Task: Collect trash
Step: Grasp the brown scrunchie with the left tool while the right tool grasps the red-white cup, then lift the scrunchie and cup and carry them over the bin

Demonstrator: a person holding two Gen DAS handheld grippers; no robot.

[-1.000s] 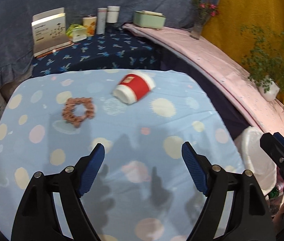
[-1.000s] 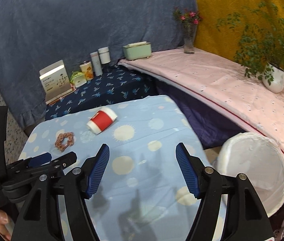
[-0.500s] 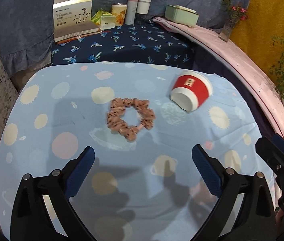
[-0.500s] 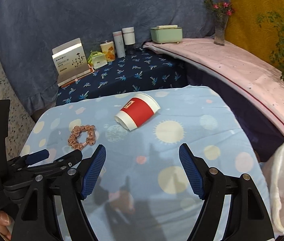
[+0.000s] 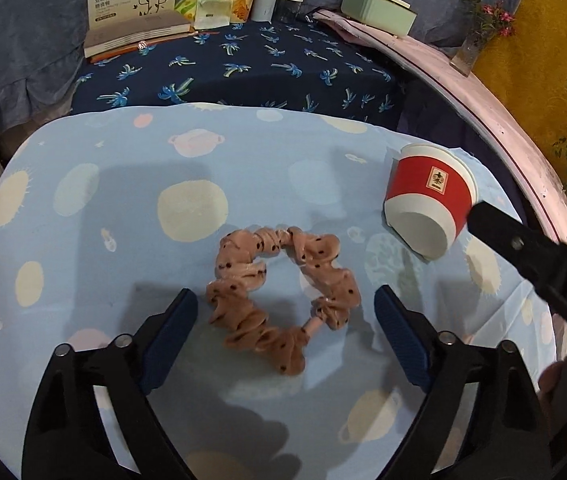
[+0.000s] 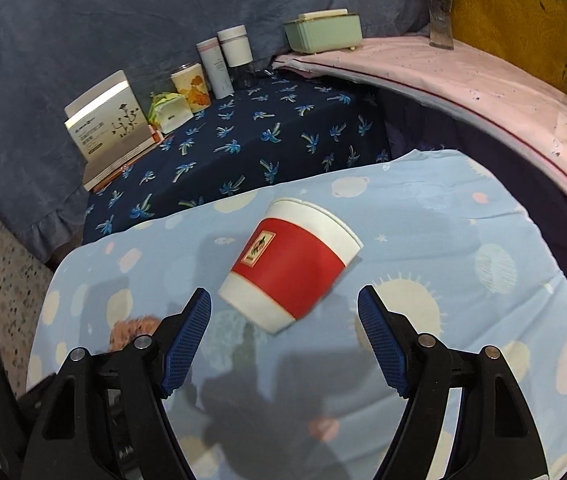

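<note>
The left gripper hangs with jaws wide apart around a pink dotted fabric scrunchie on the pale blue spotted tablecloth. The right gripper, also spread wide (nothing between its pads), faces a tipped red-and-white paper cup lying just beside the scrunchie.

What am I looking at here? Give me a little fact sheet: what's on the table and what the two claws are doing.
surface: table with light blue dotted cloth
paper cup: red and white, lying on its side
scrunchie: pink, dotted, flat on the cloth
left gripper: open, fingers either side of the scrunchie
right gripper: open, facing the cup's base
held: nothing
</note>
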